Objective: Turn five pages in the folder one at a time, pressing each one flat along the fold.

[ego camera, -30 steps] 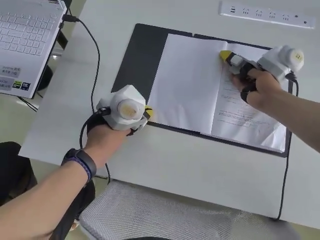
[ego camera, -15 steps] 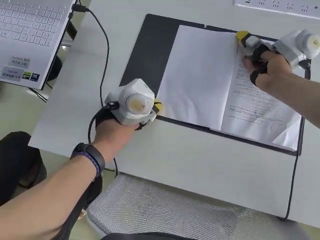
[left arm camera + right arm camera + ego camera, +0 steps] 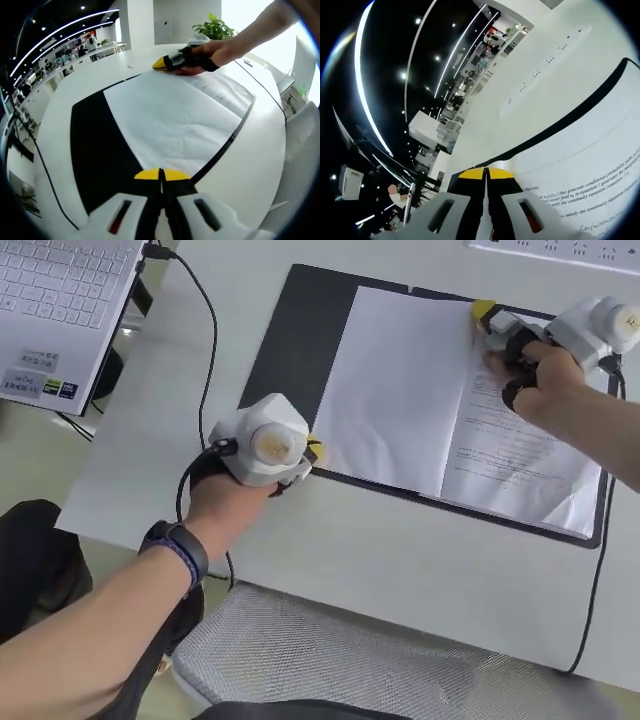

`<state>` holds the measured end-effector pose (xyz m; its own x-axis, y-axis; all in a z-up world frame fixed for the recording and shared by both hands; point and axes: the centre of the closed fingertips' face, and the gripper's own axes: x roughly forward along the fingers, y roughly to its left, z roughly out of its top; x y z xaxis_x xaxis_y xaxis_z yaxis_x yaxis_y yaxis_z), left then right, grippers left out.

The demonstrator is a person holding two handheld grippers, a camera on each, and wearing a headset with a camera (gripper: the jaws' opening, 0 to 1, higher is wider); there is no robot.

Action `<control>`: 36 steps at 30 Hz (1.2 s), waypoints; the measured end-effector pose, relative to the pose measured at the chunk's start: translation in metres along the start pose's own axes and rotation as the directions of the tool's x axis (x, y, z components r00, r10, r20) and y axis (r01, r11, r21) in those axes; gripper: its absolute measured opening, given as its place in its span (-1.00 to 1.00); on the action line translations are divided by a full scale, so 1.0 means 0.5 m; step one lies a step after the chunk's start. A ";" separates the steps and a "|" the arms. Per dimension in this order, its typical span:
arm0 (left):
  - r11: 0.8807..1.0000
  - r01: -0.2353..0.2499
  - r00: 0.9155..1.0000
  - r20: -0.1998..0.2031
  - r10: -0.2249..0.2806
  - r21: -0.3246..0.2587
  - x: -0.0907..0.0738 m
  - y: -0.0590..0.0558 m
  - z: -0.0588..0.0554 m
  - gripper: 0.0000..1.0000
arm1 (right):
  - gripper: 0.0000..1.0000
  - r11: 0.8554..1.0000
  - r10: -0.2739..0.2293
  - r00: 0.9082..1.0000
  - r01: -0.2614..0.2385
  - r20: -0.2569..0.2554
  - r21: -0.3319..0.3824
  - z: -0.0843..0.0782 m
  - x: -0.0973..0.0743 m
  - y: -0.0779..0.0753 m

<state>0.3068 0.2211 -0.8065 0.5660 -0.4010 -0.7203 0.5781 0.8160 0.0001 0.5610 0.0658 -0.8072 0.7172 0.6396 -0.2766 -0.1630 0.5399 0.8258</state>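
Observation:
A black folder (image 3: 290, 340) lies open on the white table, with a blank turned page (image 3: 400, 390) on its left half and a printed page (image 3: 520, 450) on its right. My left gripper (image 3: 314, 452) rests shut at the folder's near left edge; in its own view the yellow tips (image 3: 161, 174) meet over the black cover (image 3: 100, 150). My right gripper (image 3: 484, 312) is shut, its yellow tip pressed at the top of the fold. In the right gripper view the tips (image 3: 485, 173) touch the printed page (image 3: 590, 175) near the folder's top edge.
A white laptop (image 3: 55, 310) sits at the far left with a black cable (image 3: 205, 330) running past the folder. A white power strip (image 3: 560, 252) lies along the back. A grey mesh chair seat (image 3: 330, 660) is below the table's near edge.
The head camera shifted, so the scene sits higher and to the right in the picture. The right gripper stays at the top of the fold; the left one stays at the folder's edge.

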 end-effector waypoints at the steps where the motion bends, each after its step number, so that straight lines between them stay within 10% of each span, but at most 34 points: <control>1: 1.000 0.002 1.000 0.001 -0.002 0.000 0.000 0.000 0.000 -1.00 | -1.00 1.000 0.008 1.000 -0.009 -0.011 -0.009 -0.007 -0.004 0.004; 36: 1.000 -0.008 1.000 0.003 0.008 -0.022 0.017 0.010 -0.011 -1.00 | -1.00 0.989 0.115 0.971 -0.132 -0.209 -0.070 -0.225 -0.235 0.127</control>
<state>0.3114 0.2242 -0.8167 0.5729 -0.3956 -0.7179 0.5604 0.8282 -0.0092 0.3903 0.0867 -0.7774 0.5359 0.7977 -0.2766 -0.3030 0.4875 0.8189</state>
